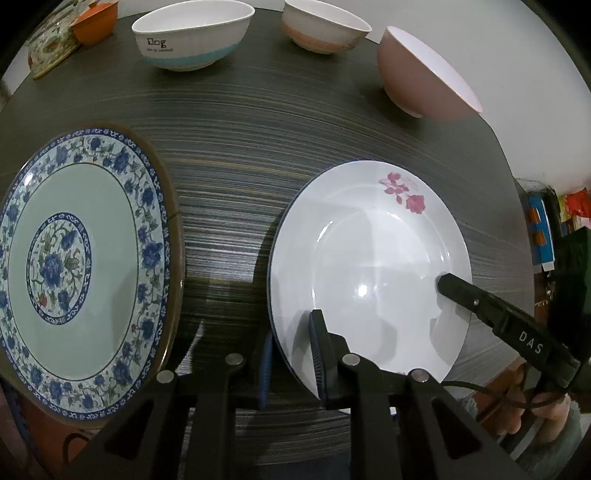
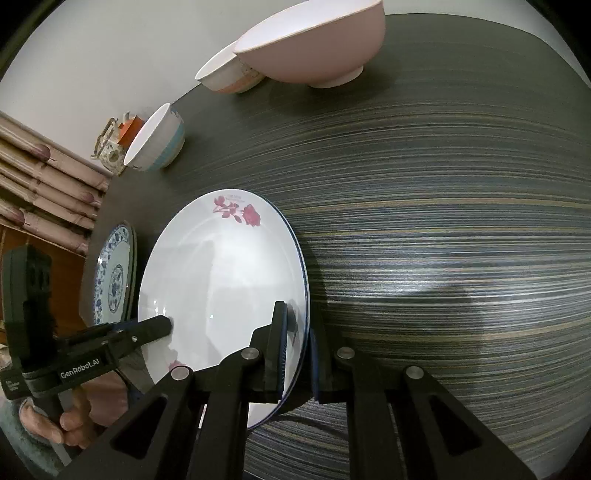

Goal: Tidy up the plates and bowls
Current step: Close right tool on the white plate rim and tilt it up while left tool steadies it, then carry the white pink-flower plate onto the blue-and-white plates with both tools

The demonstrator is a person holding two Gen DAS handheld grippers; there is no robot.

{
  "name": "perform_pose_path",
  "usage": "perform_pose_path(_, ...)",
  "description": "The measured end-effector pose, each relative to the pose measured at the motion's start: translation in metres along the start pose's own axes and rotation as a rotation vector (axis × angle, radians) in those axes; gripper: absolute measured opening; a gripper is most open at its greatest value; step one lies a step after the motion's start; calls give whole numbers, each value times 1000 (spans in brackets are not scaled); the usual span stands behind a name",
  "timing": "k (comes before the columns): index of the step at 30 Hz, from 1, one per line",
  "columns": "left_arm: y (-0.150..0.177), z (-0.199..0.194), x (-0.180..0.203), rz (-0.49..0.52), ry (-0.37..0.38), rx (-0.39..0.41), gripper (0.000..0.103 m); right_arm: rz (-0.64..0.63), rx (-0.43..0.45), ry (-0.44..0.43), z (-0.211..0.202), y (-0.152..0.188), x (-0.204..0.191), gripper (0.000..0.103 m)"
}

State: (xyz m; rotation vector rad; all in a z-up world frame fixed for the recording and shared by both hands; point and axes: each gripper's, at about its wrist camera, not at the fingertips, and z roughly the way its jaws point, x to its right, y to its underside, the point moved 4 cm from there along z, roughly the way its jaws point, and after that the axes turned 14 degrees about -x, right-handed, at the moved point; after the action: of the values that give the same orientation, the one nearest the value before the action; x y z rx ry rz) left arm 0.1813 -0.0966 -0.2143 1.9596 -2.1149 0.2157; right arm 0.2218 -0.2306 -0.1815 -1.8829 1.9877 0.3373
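A white plate with pink flowers (image 1: 369,258) (image 2: 221,266) hangs tilted a little above the dark striped table (image 1: 258,147), casting a shadow. My left gripper (image 1: 291,339) is shut on its near-left rim, one pad above and one below. On the opposite rim my right gripper (image 2: 297,325) is shut the same way. A blue-flowered plate (image 1: 74,266) (image 2: 114,277) lies to the left on a brown-rimmed plate. At the back stand a teal-banded white bowl (image 1: 192,37), a salmon-banded bowl (image 1: 325,29) and a pink bowl (image 1: 424,74).
An orange bowl (image 1: 96,22) and a flowered pot (image 2: 110,147) sit at the far left corner. A person's hands (image 1: 517,406) (image 2: 66,421) hold the grippers. The table's right edge (image 1: 517,206) borders boxes and clutter. The striped tabletop (image 2: 443,221) stretches right of the white plate.
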Motion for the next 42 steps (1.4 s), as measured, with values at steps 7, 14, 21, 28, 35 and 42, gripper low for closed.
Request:
perform_pose_path(7, -21, -8, -16, -33, 7, 4, 19, -4, 8, 14, -3, -3, -1, 13)
perform_pose_path(14, -54, -19, -33, -41, 4, 9, 19, -14, -2, 29, -3, -9, -1, 13)
perform_pose_path(21, -71, -16, -32, -35, -5, 26, 19, -26, -14, 47, -2, -9, -3, 12)
perform_pose_path(28, -78, -15, -34, -44, -5, 28, 18, -21, -15, 53, -1, -10, -5, 12)
perform_pose_path(35, -82, -22, -46, -57, -2, 36, 18, -38, -8, 60, -5, -11, -11, 12)
perform_pose_path(42, -63, -39, -50, -64, -2, 65, 18, -61, 4, 58, -13, -15, -21, 12)
